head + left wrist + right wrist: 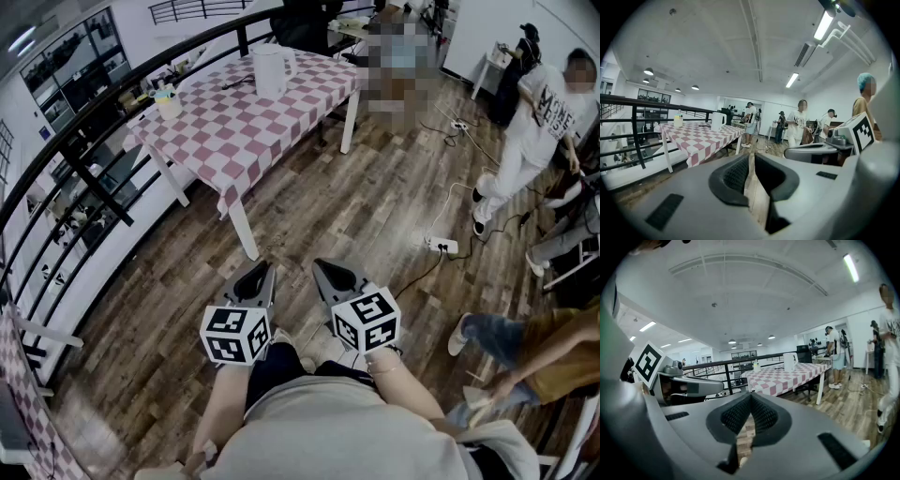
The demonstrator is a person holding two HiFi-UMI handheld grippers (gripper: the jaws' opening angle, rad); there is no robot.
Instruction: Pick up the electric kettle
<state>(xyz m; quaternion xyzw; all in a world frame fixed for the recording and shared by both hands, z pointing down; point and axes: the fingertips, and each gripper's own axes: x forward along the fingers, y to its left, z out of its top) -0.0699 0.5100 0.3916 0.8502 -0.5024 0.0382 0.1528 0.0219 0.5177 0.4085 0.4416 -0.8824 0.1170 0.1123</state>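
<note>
At the far left, the wooden floor [375, 197] is being edged by a black railing [89, 155]. Just right of it, a table [248, 131] draped in a red-and-white checked cloth is being seen from above. A small pale cup [169, 101] is being carried near the table's railing end. The electric kettle [270, 70], white and upright, is being carried further along the same top, near its far side. It is well apart from both grippers and is being touched by neither.

In the lower middle of the head view, the left gripper [253, 274] is being held out low over the floor and pointed towards the table. In the left gripper view, its jaws are being brought almost together, with only a thin sliver of floor showing between the pads. Nothing is being pinched by the left gripper [751, 158]. The kettle [717, 121] and the cup [678, 121] are being shown far ahead on the table [701, 140].

Just beside it, the right gripper [330, 274] is being held at much the same height and slant. In the right gripper view, its jaws are being pressed together at the tips, and nothing is being held by the right gripper [750, 398]. The kettle [789, 361] is being shown small on the distant table [783, 378], to the right of the cup [756, 366].

Further right, a white power strip [441, 246] with its cable is being left lying on the floor. Beyond it, a standing person in white [536, 117] is being seen at the frame's edge.
</note>
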